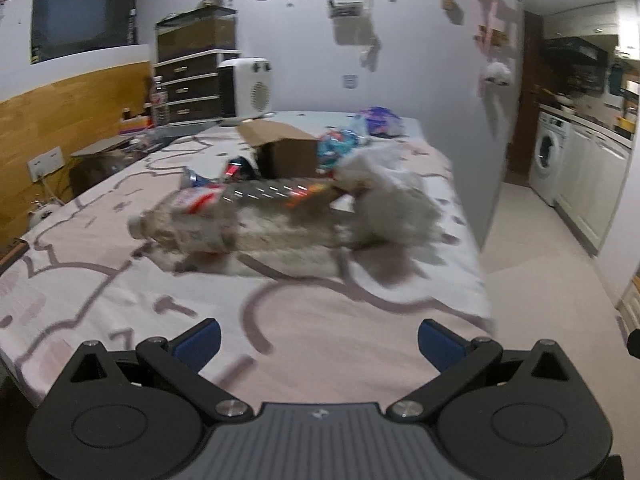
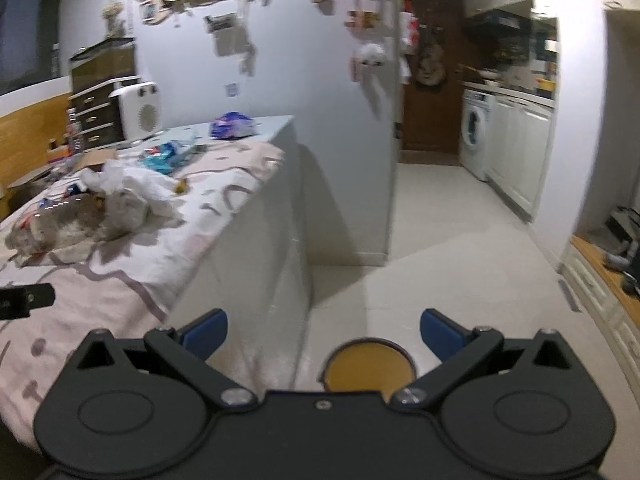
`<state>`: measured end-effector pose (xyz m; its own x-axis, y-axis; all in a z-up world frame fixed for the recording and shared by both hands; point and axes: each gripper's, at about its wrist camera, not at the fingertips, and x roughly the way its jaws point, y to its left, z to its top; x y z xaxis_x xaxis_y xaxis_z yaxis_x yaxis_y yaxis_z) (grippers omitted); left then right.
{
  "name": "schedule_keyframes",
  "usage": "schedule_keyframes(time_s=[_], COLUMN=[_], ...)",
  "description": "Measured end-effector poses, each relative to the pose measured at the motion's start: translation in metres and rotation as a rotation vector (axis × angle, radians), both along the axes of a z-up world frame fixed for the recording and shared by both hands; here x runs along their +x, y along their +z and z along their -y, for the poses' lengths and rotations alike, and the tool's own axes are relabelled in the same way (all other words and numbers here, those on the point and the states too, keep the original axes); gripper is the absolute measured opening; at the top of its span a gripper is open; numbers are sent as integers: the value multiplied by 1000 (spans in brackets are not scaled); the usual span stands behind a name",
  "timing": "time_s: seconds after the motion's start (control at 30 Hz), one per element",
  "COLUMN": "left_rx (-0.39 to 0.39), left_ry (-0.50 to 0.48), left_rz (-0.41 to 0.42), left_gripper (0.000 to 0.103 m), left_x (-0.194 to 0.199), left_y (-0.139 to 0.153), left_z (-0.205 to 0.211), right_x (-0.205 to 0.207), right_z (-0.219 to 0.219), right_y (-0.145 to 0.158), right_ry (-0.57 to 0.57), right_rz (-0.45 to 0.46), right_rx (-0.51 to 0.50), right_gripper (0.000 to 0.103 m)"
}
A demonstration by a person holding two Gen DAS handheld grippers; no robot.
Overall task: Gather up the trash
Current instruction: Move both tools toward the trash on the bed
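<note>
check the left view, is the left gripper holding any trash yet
No, the left gripper has its jaws open and empty, short of the plastic bottle.

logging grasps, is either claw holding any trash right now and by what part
Nothing is held. The left claw and right claw are both open and empty; the plastic bottle lies untouched on the bed.

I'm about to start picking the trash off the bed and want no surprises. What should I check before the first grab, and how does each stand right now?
1. Left hand-held gripper open and empty: ok.
2. Right hand-held gripper open and empty: ok.
3. Plastic bottle lying in the open, ahead of the left one: ok.
4. Bin on the floor under the right one, mouth uncovered: ok.
5. White crumpled bag free of the bottle: cannot tell, blurred.
6. Cardboard box empty: cannot tell.
</note>
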<state>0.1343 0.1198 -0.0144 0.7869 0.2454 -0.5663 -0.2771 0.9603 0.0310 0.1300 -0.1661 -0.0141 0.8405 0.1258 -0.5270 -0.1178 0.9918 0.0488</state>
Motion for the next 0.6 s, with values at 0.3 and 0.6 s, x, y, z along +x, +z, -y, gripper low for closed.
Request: schedule_keyframes(time_s=[0.3, 0.6], left_rx=[1, 31], left_ry=[89, 117], left_rz=[59, 150], left_gripper=[103, 103], left_x=[43, 106], left_y=[25, 62], left_z=[-60, -147], right_x=[58, 102], right_z=[-63, -114], right_y=[19, 34], right_ry=[111, 177], right_rz=[65, 59], right_rx=[49, 68], right_gripper=[103, 103])
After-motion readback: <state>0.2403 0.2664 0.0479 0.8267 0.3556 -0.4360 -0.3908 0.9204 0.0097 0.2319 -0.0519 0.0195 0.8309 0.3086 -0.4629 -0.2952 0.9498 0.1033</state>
